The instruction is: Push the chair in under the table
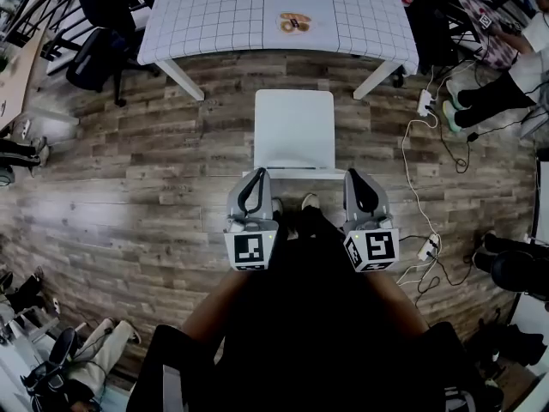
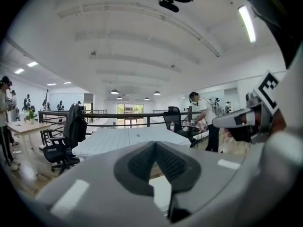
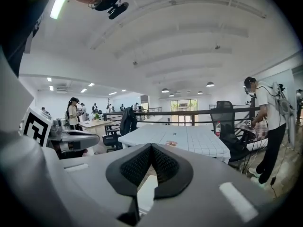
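Note:
A white chair stands on the wood floor, its seat facing the table with the gridded white cloth, a short gap between them. Both grippers sit at the chair's backrest, one at each end. My left gripper is shut and empty at the left end; my right gripper is shut and empty at the right end. Whether the tips touch the backrest I cannot tell. In the left gripper view the shut jaws point at the table; the right gripper view shows the same, with the table ahead.
Power strips and cables lie on the floor right of the chair. Black office chairs stand at the table's left. A seated person's legs reach in at the right. A round flat object lies on the table.

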